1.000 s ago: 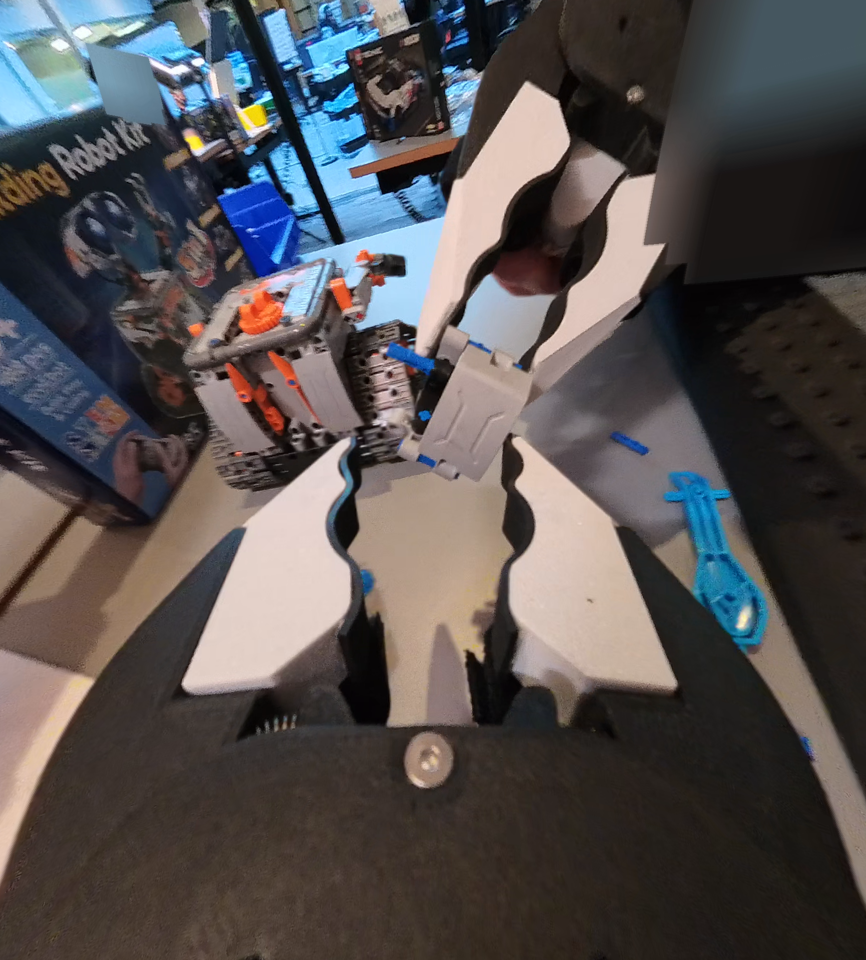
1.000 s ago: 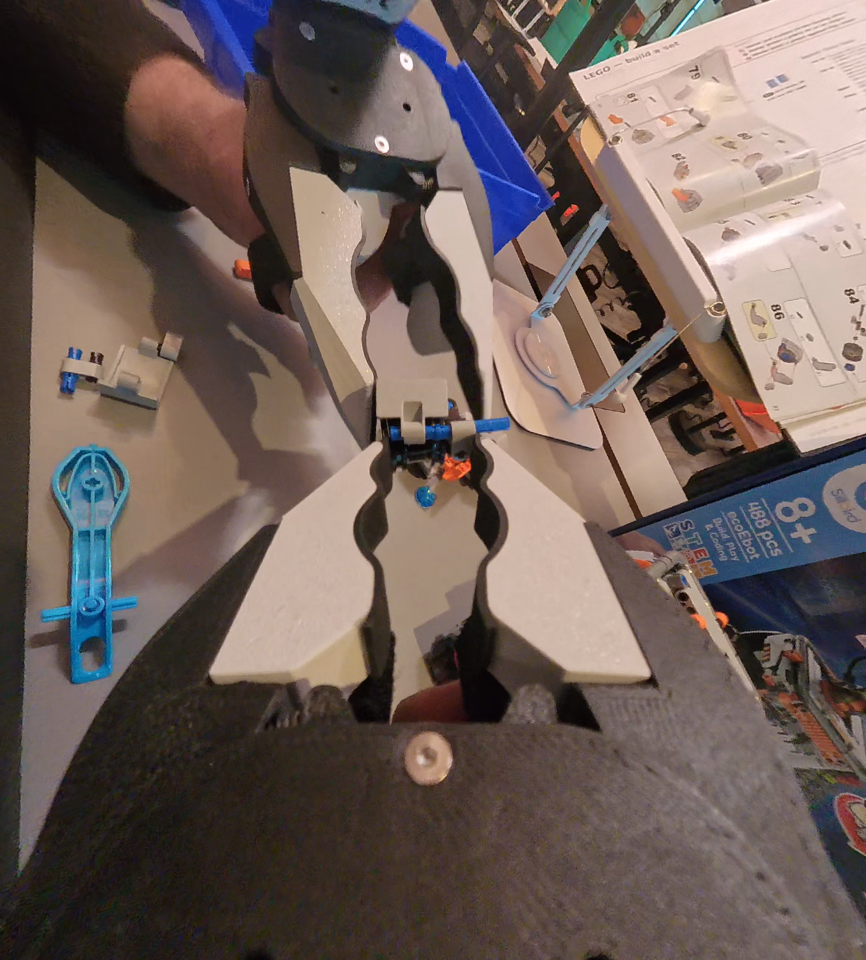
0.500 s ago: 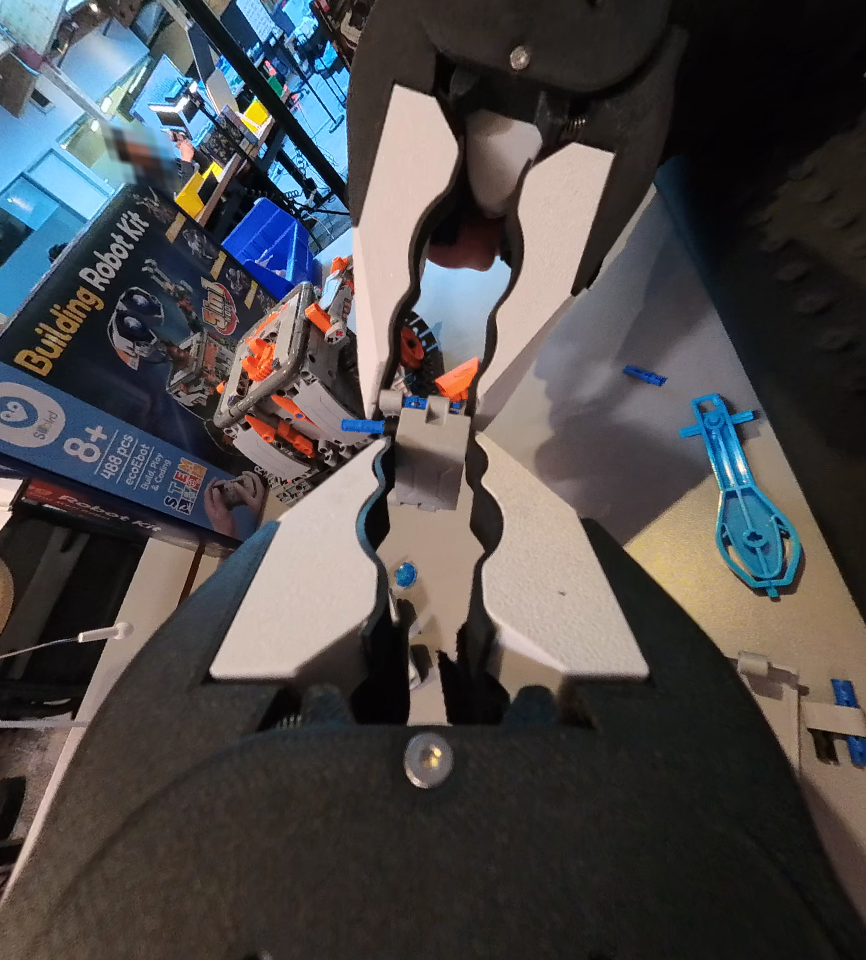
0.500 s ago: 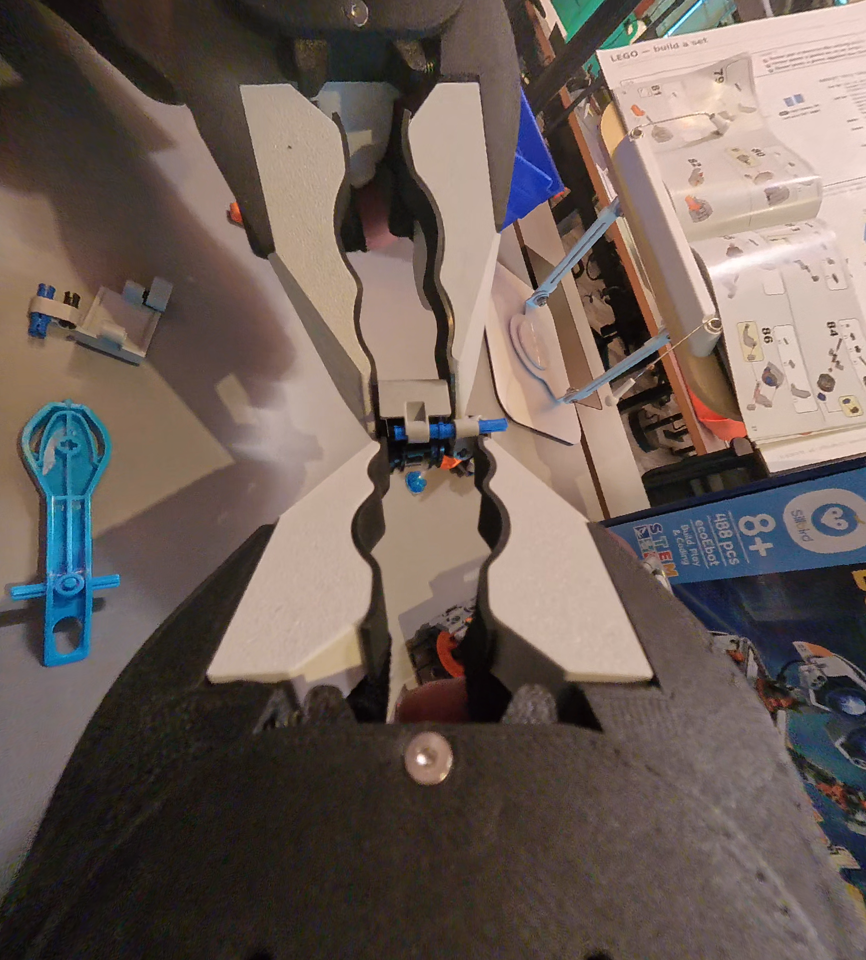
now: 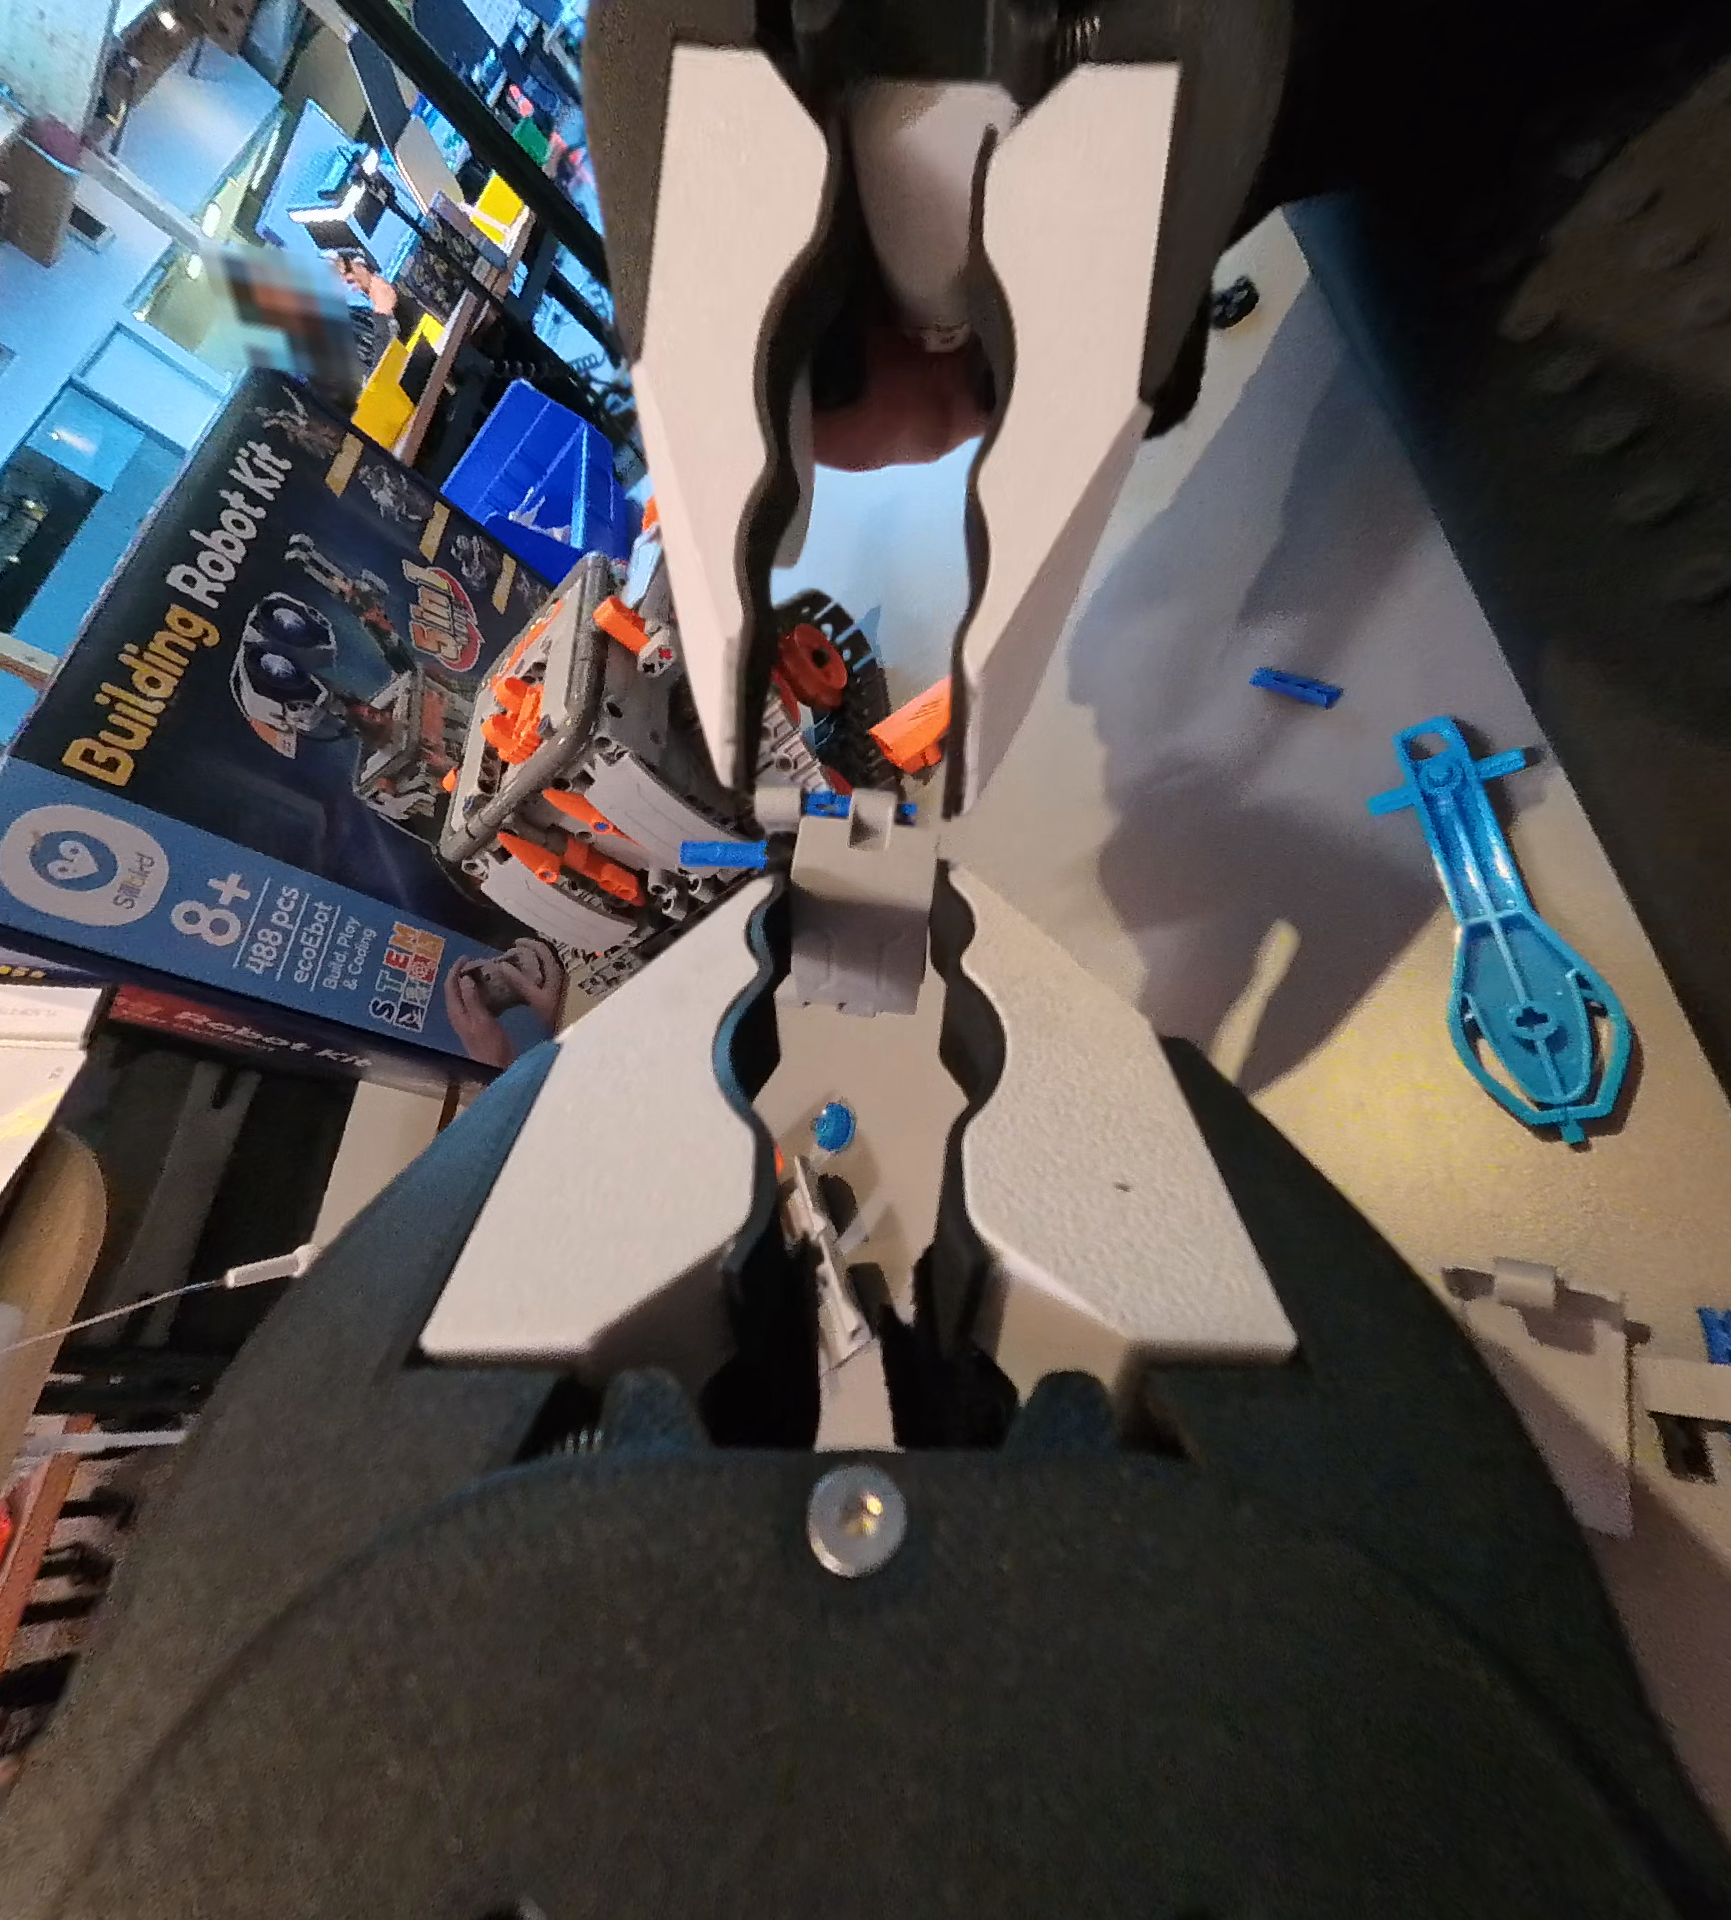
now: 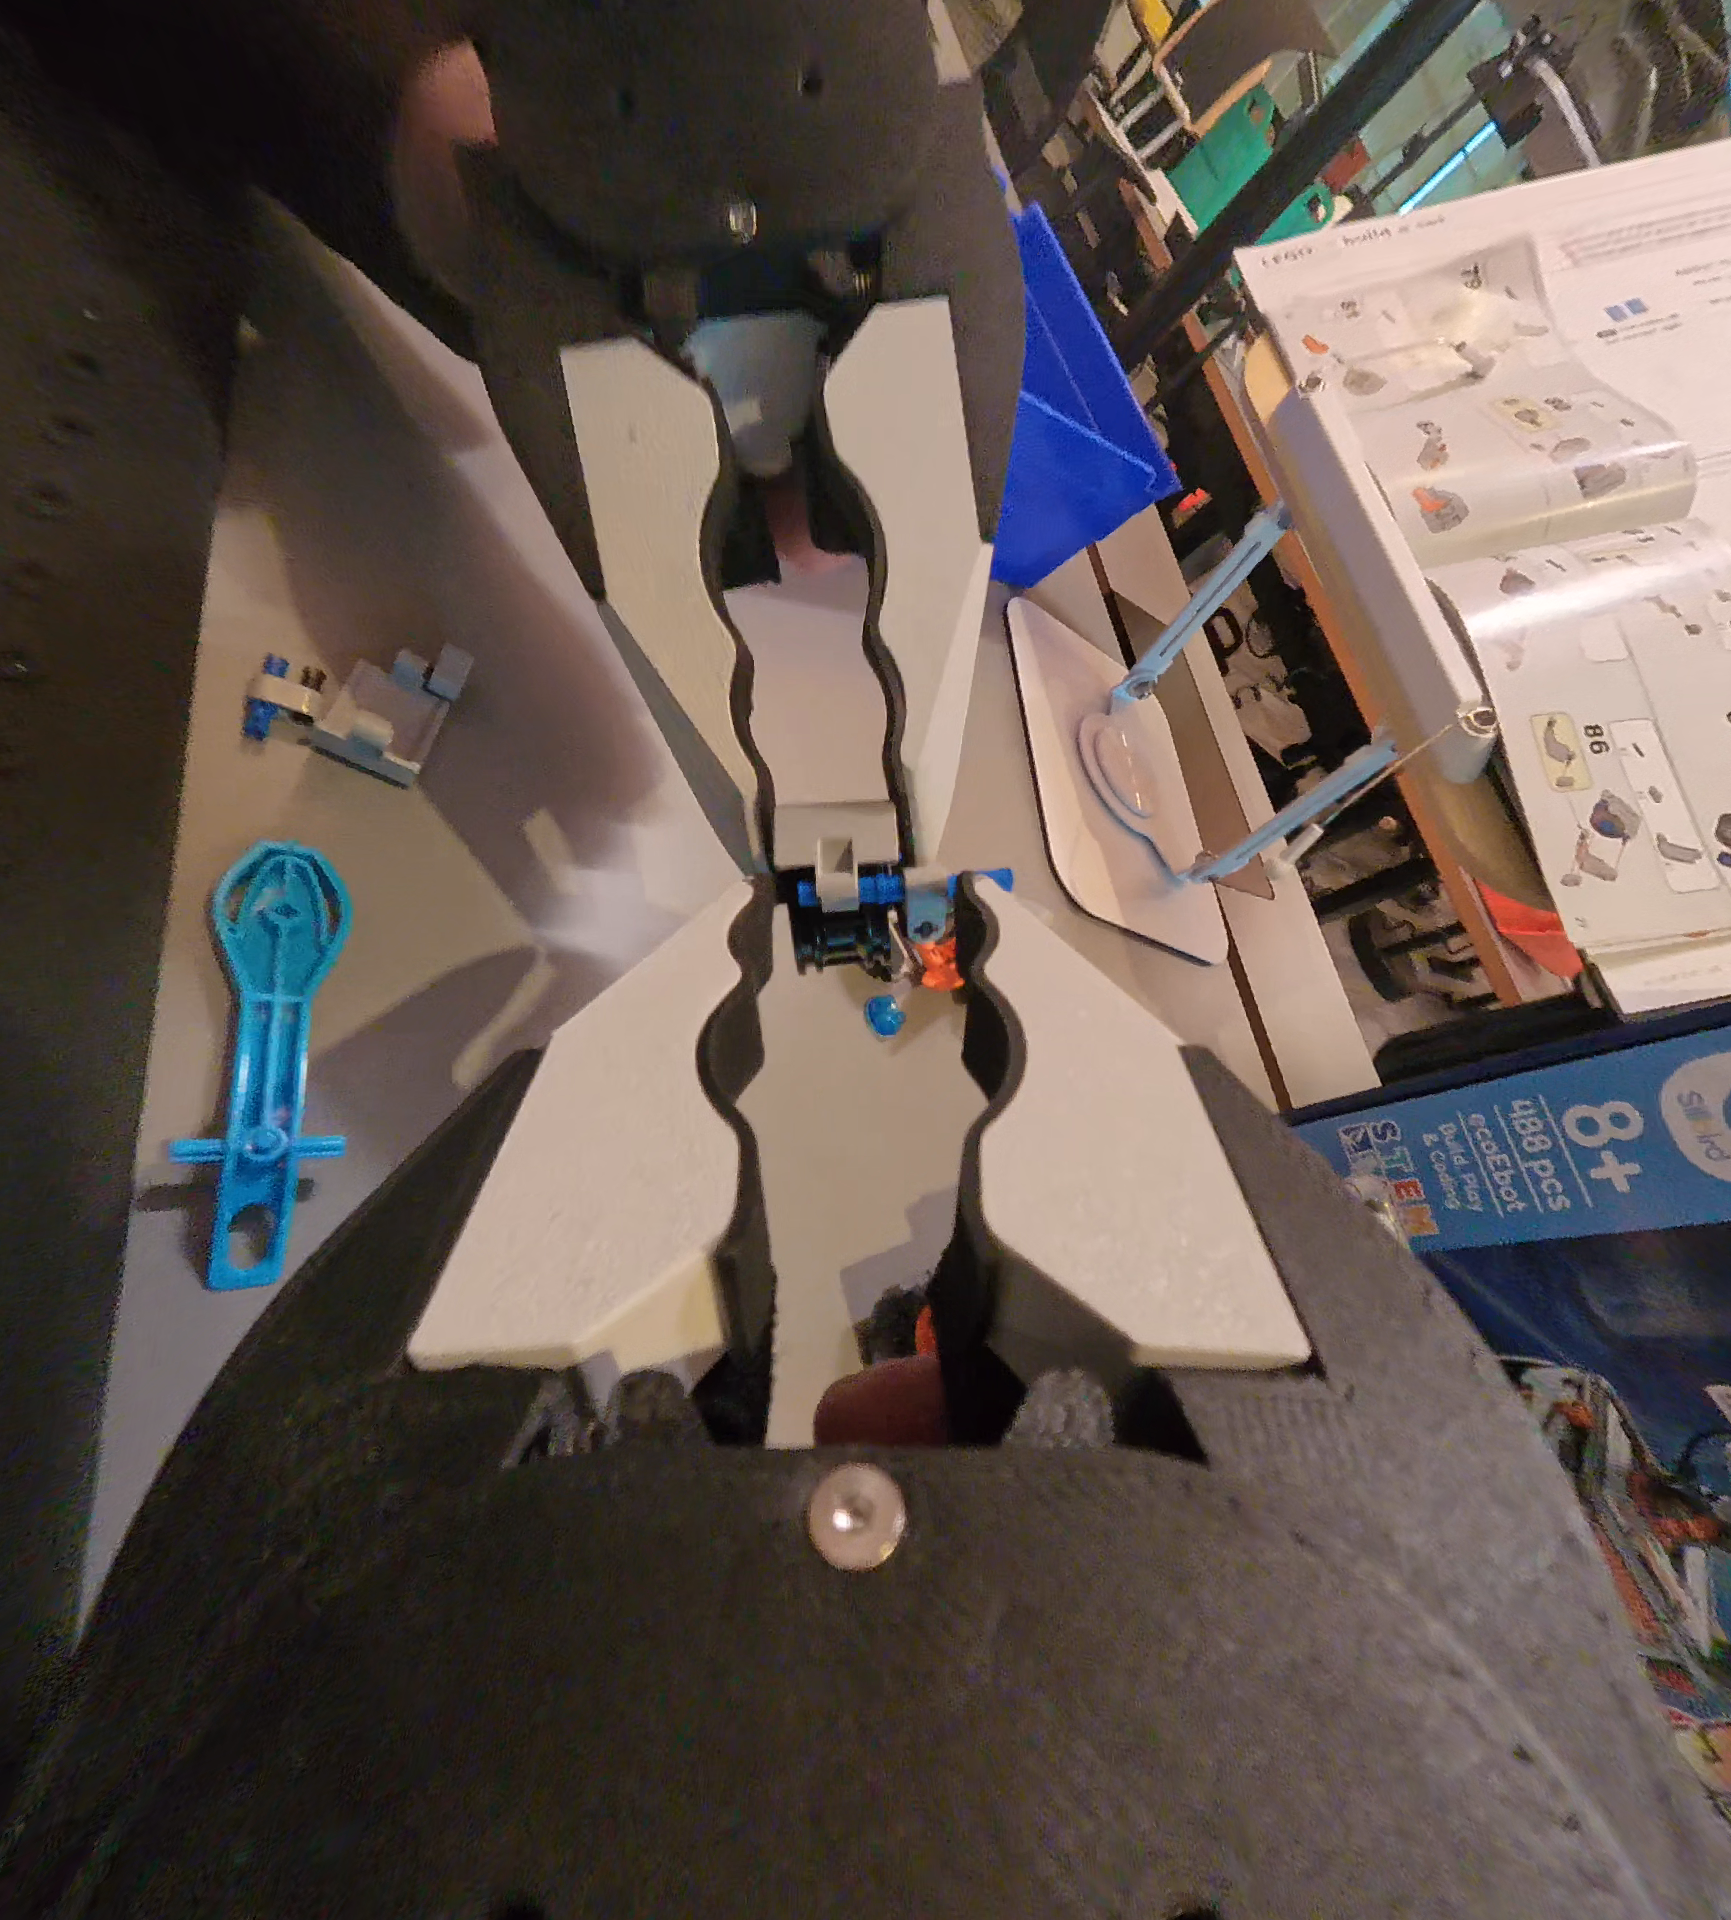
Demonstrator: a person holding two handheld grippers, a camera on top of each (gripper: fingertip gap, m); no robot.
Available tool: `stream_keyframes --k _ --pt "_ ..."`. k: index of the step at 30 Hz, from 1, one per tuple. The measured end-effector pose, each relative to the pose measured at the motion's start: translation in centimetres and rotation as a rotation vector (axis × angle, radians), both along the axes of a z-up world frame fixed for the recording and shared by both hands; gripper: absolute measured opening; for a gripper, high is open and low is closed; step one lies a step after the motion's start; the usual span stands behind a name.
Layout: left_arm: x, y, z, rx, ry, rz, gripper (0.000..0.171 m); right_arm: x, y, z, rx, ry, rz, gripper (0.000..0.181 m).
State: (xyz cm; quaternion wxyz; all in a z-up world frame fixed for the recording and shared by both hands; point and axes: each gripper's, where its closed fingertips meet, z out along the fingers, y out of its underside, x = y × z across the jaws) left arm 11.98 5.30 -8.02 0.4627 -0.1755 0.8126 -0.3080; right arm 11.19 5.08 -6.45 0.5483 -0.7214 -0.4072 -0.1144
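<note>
My two grippers meet tip to tip above the grey table. My left gripper [image 5: 856,894] is shut on a small grey panel piece [image 5: 856,940] with blue pins at its far end. My right gripper [image 6: 861,899] is shut on the other end of the same piece [image 6: 835,831], where black and blue parts [image 6: 840,925] sit. Each gripper shows from the top of the other's view: the right gripper [image 5: 845,795], the left gripper [image 6: 833,847]. A grey and orange robot model [image 5: 570,769] stands just behind.
A blue separator tool [image 5: 1505,956] [image 6: 263,1049], a second grey piece with blue pins [image 5: 1609,1382] [image 6: 362,707], a loose blue pin [image 5: 1295,688] and a blue stud [image 6: 882,1013] lie on the table. A kit box [image 5: 217,748], an instruction booklet [image 6: 1588,520] and a blue bin [image 6: 1069,447] stand alongside. My two grippers' fingertips are within a few centimetres of each other.
My left gripper was open below the piece held by my right gripper. It has moved up and shut on the grey panel. Both grippers have tilted and lined up head-on.
</note>
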Motion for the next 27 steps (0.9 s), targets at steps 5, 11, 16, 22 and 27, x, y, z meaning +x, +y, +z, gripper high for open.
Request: stream_keyframes --k 5,11,16,22,27 --pt "-0.1 -0.3 0.0 0.004 0.002 -0.013 0.024 -0.2 0.0 -0.7 -0.041 0.01 0.016 0.036" --pt "-0.2 -0.7 -0.2 0.014 -0.003 -0.017 0.023 -0.1 0.0 -0.9 -0.049 0.014 0.008 0.028" --pt "0.0 -0.5 -1.1 0.007 0.029 0.02 0.023 0.1 0.1 -2.1 -0.062 -0.097 -0.017 0.025" --pt "0.2 -0.7 -1.2 -0.049 0.049 0.044 0.024 0.2 -0.1 -2.2 -0.059 -0.122 -0.017 0.024" --pt "0.3 -0.6 -1.2 -0.109 0.075 0.054 0.024 0.3 0.0 -2.1 -0.076 -0.055 -0.022 0.023"
